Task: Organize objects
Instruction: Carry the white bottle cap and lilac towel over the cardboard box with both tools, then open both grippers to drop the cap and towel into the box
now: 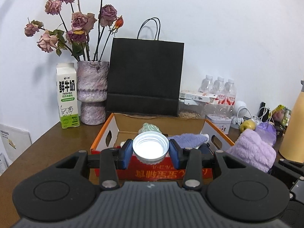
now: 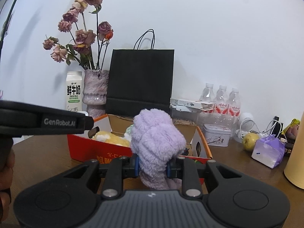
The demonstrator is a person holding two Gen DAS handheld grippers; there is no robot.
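Note:
My left gripper [image 1: 150, 150] is shut on a white screw lid [image 1: 150, 146], its hollow side facing the camera, held just before the near wall of the red-and-orange cardboard box [image 1: 163, 172]. Inside the box lie a lilac cloth [image 1: 188, 139] and a pale green thing [image 1: 150, 128]. My right gripper [image 2: 153, 166] is shut on a fluffy purple sock [image 2: 157, 140], raised in front of the same box [image 2: 85, 148], where a yellow plush thing [image 2: 112, 138] shows. The sock [image 1: 252, 150] also appears at the right of the left wrist view. The left gripper's body [image 2: 43, 121] crosses the right wrist view.
Along the wall stand a milk carton [image 1: 67, 96], a vase of dried roses [image 1: 93, 91], a black paper bag [image 1: 145, 77], water bottles [image 1: 218, 87] and a tin [image 2: 216, 134]. A pear [image 2: 249, 140], a purple packet [image 2: 267, 152] and a tan cylinder [image 2: 296, 152] crowd the right.

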